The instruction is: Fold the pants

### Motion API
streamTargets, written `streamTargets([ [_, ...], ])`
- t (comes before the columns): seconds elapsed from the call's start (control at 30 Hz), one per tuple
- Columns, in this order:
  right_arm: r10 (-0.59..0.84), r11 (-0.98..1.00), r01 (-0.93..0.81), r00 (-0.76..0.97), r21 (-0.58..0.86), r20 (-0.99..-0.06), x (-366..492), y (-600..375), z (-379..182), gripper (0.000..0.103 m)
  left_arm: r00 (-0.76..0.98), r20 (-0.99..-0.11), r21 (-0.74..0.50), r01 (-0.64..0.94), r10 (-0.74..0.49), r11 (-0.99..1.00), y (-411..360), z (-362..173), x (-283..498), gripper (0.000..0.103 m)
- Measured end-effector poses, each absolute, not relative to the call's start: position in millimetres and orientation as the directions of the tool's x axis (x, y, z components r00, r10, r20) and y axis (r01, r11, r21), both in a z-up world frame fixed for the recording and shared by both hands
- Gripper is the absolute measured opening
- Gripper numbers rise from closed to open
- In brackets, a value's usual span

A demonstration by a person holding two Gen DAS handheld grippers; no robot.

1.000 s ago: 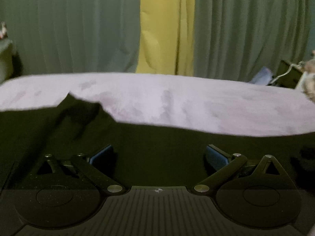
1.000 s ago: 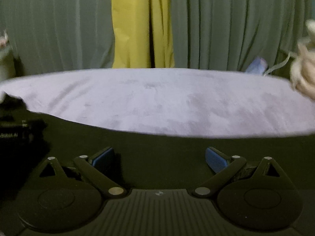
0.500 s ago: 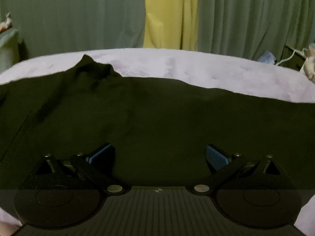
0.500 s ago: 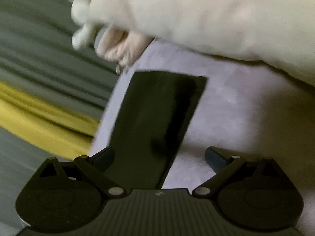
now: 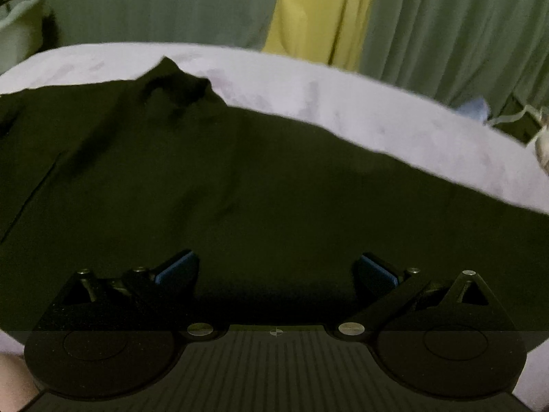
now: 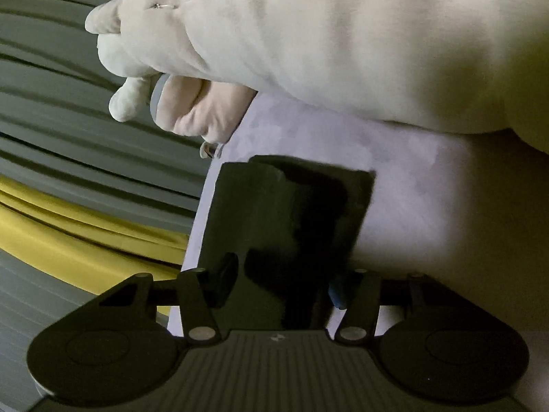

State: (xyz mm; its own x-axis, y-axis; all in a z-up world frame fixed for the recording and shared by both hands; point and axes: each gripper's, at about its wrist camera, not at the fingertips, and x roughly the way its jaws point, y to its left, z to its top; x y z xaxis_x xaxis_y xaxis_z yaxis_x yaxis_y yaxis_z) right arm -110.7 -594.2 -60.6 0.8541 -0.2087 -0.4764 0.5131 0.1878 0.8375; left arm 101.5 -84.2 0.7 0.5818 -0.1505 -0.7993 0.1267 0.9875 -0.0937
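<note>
Since 1 second ago the right gripper (image 6: 279,283) has swung sideways and narrowed around a strip of the black pants (image 5: 240,189), which lie on the lilac bed (image 5: 343,103), while the left gripper (image 5: 276,267) hovers wide open, empty; folding looks barely begun.

A pale lilac bed cover (image 5: 343,103) is seen spread across the middle of the left wrist view, and the same cover (image 6: 394,178) is seen in the right wrist view. Behind it, grey-green pleated curtains (image 5: 154,7) are hung, parted by a yellow curtain panel (image 5: 319,10); both are repeated, tilted, at the left of the right wrist view as green curtains (image 6: 51,110) and a yellow band (image 6: 85,226). A cream plush toy (image 6: 308,34) is shown filling the top of the right wrist view, and a small blue object (image 5: 475,108) is noted at the cover's far right edge.
</note>
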Motion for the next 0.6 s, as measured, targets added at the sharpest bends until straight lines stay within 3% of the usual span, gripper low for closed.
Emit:
streamTargets([
  [0.13,-0.215,0.205,0.517,0.852,0.831,-0.477,-113.5,-588.7,-63.3,0.037,0.560,-0.820,-0.005,0.198,-0.118,0.980,-94.2,-3.2,101.7,0.103],
  [0.47,-0.230,0.265,0.587,0.809,0.765,-0.541,-97.8,-586.7,-51.6,0.038,0.592,-0.800,-0.009,0.153,-0.099,0.988,-84.5,0.4,92.8,0.103],
  [0.57,-0.248,0.339,0.634,0.773,0.696,-0.584,-90.3,-581.3,-40.4,0.027,0.662,-0.748,0.034,0.109,-0.046,0.993,-76.3,16.9,86.7,0.103],
  [0.6,-0.258,0.367,0.642,0.766,0.673,-0.589,-88.9,-578.2,-34.6,0.017,0.699,-0.715,0.051,0.097,-0.031,0.994,-74.0,24.1,82.6,0.103],
])
